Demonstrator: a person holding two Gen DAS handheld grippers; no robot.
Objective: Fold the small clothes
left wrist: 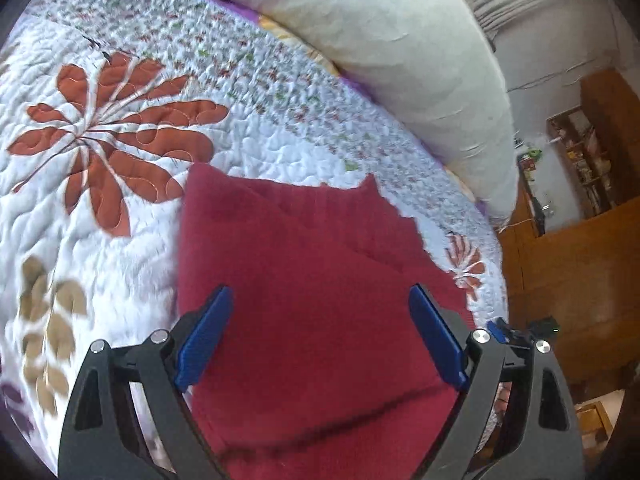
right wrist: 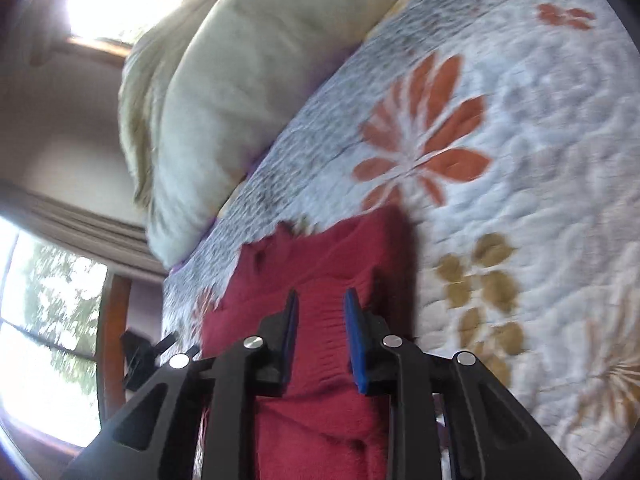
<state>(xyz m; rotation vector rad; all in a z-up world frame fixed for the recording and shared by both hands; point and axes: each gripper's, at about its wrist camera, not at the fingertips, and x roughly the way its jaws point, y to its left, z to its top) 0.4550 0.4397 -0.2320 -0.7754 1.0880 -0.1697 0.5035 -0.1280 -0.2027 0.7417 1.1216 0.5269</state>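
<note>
Red knit garment (left wrist: 304, 280) is lying on the floral quilted bedspread (left wrist: 120, 240), already partly folded: layered edges and a diagonal crease show ahead of the left gripper (left wrist: 320, 336), and the far edge looks ragged with a small peak, so it isn't squared up yet. Left gripper has its jaws spread wide, blue pads (left wrist: 204, 340) well apart, with cloth below and ahead of them and nothing pinched. It hovers over the near half of the garment; I can't tell if it touches the fabric. Right gripper (right wrist: 322, 336) has its jaws much narrower, with a ridge of the red knit running up between the pads. The fabric looks bunched there, but the pads may not be pressing on it, so I can't call whether it's gripping or just straddling. In the left view the tip of the right gripper peeks in just past the left one's right finger, so both tools are at the near end of the garment, close together. Big cream pillow (left wrist: 380, 60) sits well beyond the garment at the far side of the bed, and wooden furniture (left wrist: 580, 240) stands off to the left gripper's right. My read: mid-fold, at least one fold is in, the final fold and edge alignment are still to do, and there's no finished stack or other clothes visible. Right view is blurry.
</note>
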